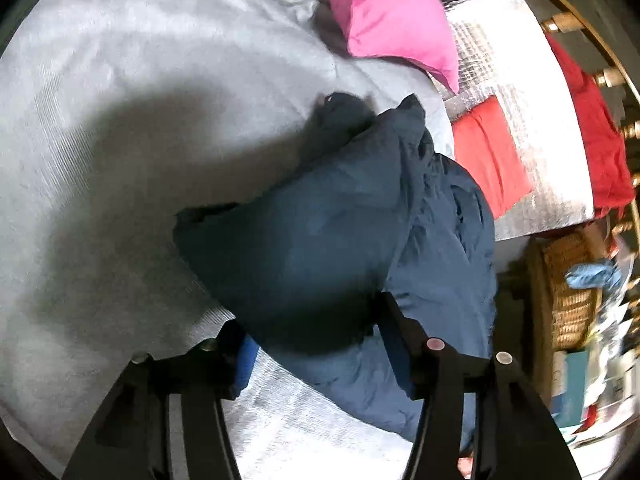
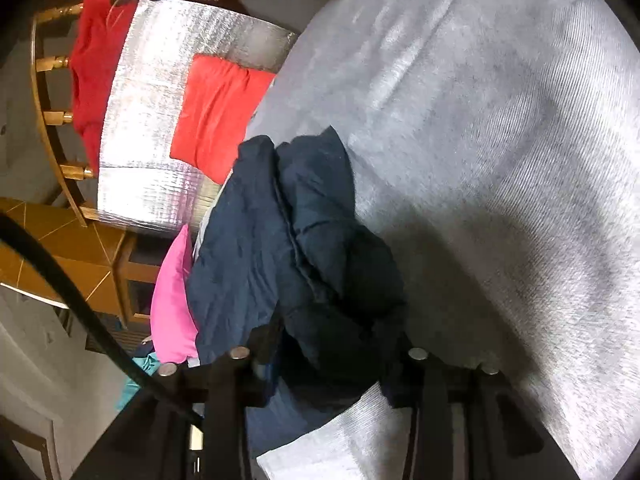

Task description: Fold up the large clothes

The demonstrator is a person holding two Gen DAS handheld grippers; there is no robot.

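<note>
The left gripper seems clamped on a bunched fold of the navy garment, which is heaped near the edge of the grey bedspread. The right gripper likewise looks closed on it. No neat fold shows; nearly everything remains.

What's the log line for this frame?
phase: folding | left gripper: on navy garment | right gripper: on garment | surface: grey sheet

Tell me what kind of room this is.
Probably a bedroom: a grey bedsheet with a pink pillow, a wooden railing like a bed frame, and a wicker basket alongside.
</note>
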